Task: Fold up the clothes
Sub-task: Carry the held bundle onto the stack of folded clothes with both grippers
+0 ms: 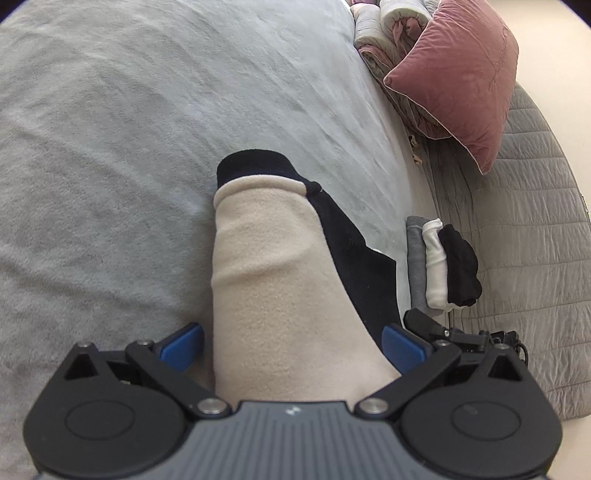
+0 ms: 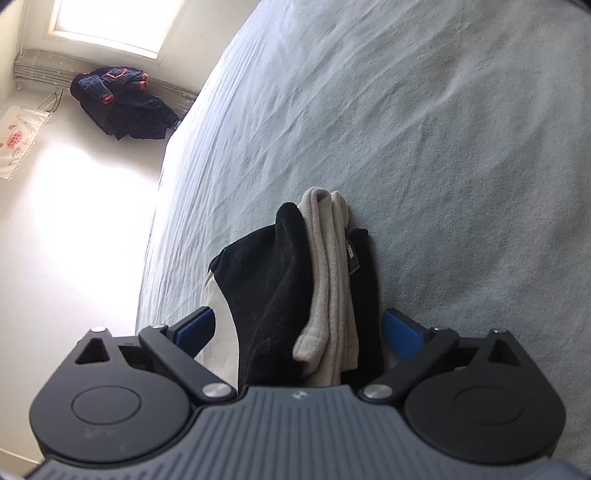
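So starting on the left: the left gripper (image 1: 291,345) has its blue pads (image 1: 183,345) spread about as wide as the beige and black fleece garment (image 1: 266,280) that runs up between them. I honestly can't tell from this angle if the pads are actually pinching the cloth or just sitting either side of it, the fleece hides the contact. The piece lies on the pale grey-blue bedspread (image 1: 110,147), with its black cuff (image 1: 255,164) pointing away from the camera.

Over to the right in that same view there's a little stack of already folded clothes (image 1: 441,266), grey, white and black, parked near the bed's edge, probably so they stay out of the working area. Above them a pink cushion (image 1: 458,81) leans on a bundled quilt (image 1: 384,33).

The right gripper (image 2: 299,332) is the same story: jaws apart, and the bunched layers of the same fleece (image 2: 295,280) fill the gap. Looks like both ends are being held so the whole thing can be lifted or doubled over evenly. Bare floor (image 2: 74,240) shows left of the bed, with a dark garment heap (image 2: 122,103) under the window (image 2: 110,22).
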A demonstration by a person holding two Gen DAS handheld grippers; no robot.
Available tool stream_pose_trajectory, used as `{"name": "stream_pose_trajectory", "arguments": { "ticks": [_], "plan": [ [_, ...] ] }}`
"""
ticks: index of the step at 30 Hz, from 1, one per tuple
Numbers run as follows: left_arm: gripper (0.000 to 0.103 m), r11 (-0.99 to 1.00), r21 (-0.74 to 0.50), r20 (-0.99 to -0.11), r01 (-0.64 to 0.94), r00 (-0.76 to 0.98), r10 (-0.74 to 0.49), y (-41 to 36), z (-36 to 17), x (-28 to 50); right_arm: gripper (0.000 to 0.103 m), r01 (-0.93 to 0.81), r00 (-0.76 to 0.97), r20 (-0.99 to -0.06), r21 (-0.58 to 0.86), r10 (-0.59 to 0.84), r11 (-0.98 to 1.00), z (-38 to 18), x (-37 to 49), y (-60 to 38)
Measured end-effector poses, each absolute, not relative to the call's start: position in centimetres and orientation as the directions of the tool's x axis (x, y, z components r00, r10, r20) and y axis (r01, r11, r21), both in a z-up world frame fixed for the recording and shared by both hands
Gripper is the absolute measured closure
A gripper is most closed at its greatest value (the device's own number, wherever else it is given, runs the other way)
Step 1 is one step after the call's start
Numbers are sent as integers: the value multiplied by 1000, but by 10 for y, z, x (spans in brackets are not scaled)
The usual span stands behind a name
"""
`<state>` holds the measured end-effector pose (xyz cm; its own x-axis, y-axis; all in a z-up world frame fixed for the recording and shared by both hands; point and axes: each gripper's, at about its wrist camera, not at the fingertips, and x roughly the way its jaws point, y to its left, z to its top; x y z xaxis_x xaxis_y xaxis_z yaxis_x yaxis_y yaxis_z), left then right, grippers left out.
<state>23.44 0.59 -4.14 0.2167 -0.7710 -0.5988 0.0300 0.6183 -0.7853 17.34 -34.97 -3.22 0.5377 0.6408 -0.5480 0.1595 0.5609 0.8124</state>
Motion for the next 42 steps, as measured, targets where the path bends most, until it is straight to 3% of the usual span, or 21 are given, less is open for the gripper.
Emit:
{"name": "stream_pose_trajectory", "arguments": {
  "ticks": [2, 4, 5, 6, 7, 9, 15, 21, 42],
  "plan": [
    [1, 620, -783, -597, 36, 233, -767, 4, -41, 232, 17, 150, 550, -541, 813, 636, 562, -33, 173, -347],
    [4, 633, -771, -601, 67, 254, -758, 0, -38, 226, 31, 147, 556, -539, 813, 633, 563, -35, 170, -346],
    [16, 642, -762, -604, 82, 265, -751, -3, -36, 223, 44, 148, 558, -536, 815, 633, 560, -36, 168, -346],
    [23, 665, -742, -622, 88, 280, -731, -6, -35, 221, 51, 151, 560, -532, 820, 635, 553, -37, 166, -347],
    [25, 683, -724, -635, 94, 297, -714, -9, -33, 218, 52, 153, 568, -524, 825, 635, 544, -38, 163, -348],
    [41, 700, -709, -645, 89, 319, -694, -11, -28, 216, 56, 148, 577, -513, 831, 636, 536, -36, 159, -351],
    [54, 699, -712, -631, 66, 378, -678, -19, -6, 217, 58, 98, 589, -493, 830, 640, 549, -10, 159, -353],
    [55, 672, -730, -591, 120, 383, -710, -56, 21, 227, 58, 83, 628, -491, 814, 604, 575, 25, 158, -385],
    [56, 496, -797, -414, 345, 286, -864, -304, 96, 272, 58, 178, 796, -527, 676, 299, 715, 151, 154, -570]
  ]
}}
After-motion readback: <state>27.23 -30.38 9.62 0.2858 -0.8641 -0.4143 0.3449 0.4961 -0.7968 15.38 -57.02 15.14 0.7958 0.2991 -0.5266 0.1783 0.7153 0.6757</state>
